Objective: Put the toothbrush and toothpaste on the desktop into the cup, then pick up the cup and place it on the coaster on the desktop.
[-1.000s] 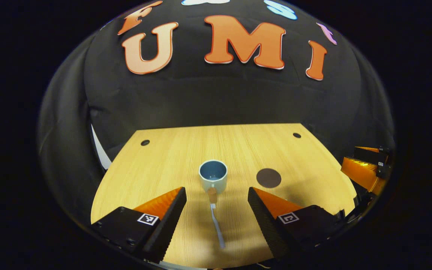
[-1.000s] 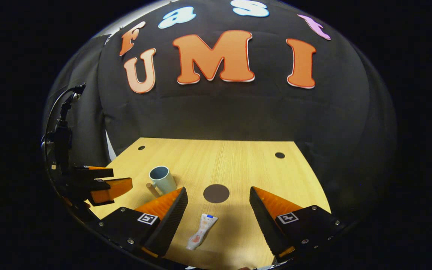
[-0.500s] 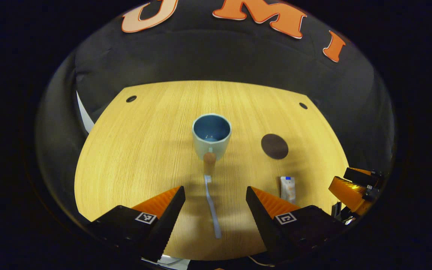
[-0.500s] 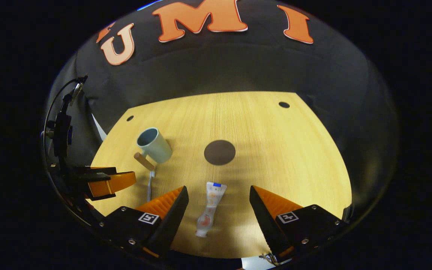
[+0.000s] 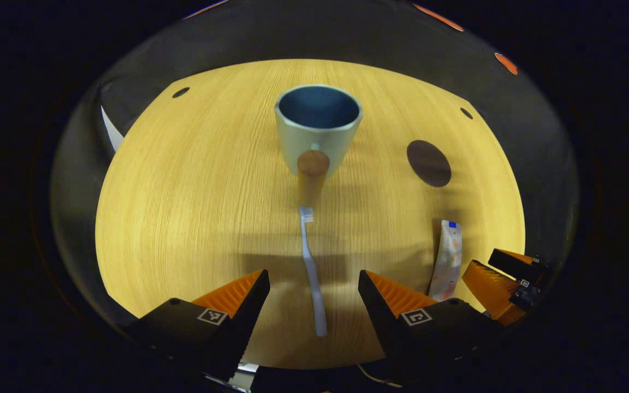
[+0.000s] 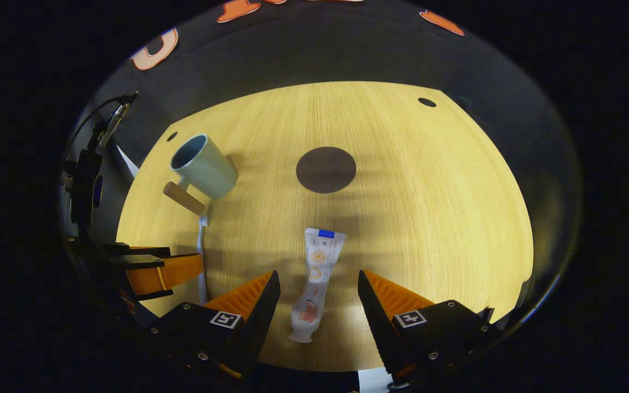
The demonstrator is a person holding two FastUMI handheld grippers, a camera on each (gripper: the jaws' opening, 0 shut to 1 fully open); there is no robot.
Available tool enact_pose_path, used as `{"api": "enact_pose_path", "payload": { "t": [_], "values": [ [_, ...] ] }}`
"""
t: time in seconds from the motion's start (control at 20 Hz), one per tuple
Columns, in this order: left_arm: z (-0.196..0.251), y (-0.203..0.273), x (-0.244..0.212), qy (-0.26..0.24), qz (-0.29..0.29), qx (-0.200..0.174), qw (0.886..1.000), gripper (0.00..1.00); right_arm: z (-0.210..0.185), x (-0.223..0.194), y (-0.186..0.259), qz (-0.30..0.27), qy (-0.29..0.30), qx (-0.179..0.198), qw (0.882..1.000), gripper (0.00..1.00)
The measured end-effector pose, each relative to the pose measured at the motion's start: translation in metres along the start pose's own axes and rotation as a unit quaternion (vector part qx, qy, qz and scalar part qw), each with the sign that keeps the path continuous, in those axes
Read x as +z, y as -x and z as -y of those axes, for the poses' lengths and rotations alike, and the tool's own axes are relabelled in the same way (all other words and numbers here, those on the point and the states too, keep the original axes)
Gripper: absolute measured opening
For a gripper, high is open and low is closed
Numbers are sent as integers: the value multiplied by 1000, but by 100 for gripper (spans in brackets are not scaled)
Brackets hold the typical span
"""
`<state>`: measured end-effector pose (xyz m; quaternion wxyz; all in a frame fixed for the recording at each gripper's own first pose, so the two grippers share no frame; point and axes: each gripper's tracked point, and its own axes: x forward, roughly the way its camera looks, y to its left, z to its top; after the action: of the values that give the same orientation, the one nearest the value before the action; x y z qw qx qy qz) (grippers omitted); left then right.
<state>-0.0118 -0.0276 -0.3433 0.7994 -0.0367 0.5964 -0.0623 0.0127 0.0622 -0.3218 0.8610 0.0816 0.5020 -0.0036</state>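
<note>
Left view: left claw (image 5: 312, 284) spread wide, holding nothing, straddling the toothbrush (image 5: 312, 273) lying flat on the desk (image 5: 183, 207). Bristle end just beside the wooden handle of the cup (image 5: 318, 124), possibly touching it. Likely risks: thin handle slipping or rolling out of a shallow pinch; bristles nudging the cup on the lift. Coaster (image 5: 428, 162) to the right of the cup; toothpaste (image 5: 447, 259) nearer, beside the right claw (image 5: 503, 275).

Right view: right claw (image 6: 319, 297) also spread and holding nothing, astride the tube's lower end. Soft tube, so apt to buckle or squirt under a hard squeeze. Left claw at the left edge, near the toothbrush: crowding possible.

Pale wood-grain desk with small dark holes near the far corners; black cloth wall behind.
</note>
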Motion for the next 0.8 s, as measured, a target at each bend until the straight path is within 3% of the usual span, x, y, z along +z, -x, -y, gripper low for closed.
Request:
{"api": "enact_pose_path", "payload": {
  "t": [0.25, 0.5, 0.8],
  "values": [
    [5, -19, -17, 56, -64, -9, 996, 97, 0, -14, -15, -51, -20, -10, 998, 77],
    [-8, -35, -2, 39, -64, 14, 997, 92, 6, -20, -25, -78, -19, -22, 997, 54],
    [-15, -64, 30, 26, -80, 20, 996, 68, 0, -22, -28, -92, -50, -3, 994, 25]
  ]
}}
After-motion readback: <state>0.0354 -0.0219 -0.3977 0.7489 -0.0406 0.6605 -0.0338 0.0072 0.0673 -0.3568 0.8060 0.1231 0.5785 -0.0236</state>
